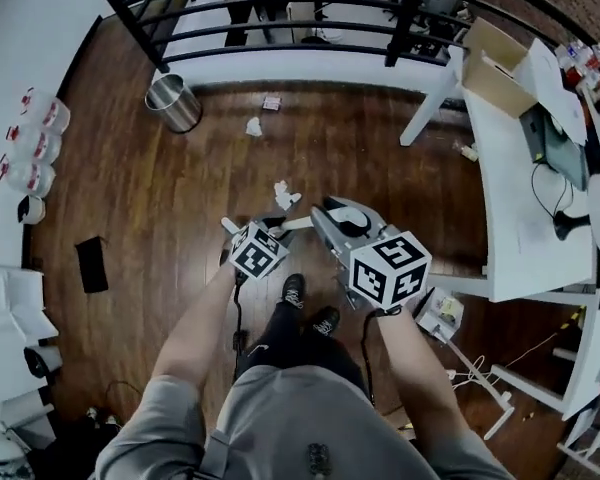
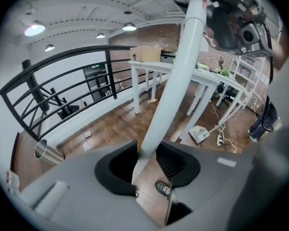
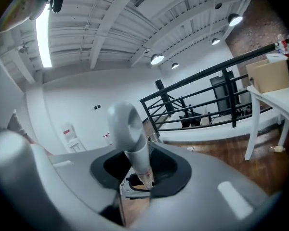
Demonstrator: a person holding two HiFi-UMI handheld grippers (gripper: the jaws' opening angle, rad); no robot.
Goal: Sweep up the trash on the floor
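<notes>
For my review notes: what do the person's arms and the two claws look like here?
The left claw and the right claw each have a smooth grey shell with black pads lining the jaws. Each carries a white cube printed with black square markers, and a black cable trails back from it. The forearms are bare below short grey sleeves.

The white pole (image 2: 176, 81) in the left gripper (image 2: 145, 170) ran off the top edge at 12 o'clock. What the grey handle (image 3: 131, 134) in the right gripper (image 3: 138, 178) joined below the jaws was hidden. In the head view, a scrap (image 1: 272, 102) at 12 o'clock was too small to identify, and the table (image 1: 520, 218) was cut off at 3 o'clock.
</notes>
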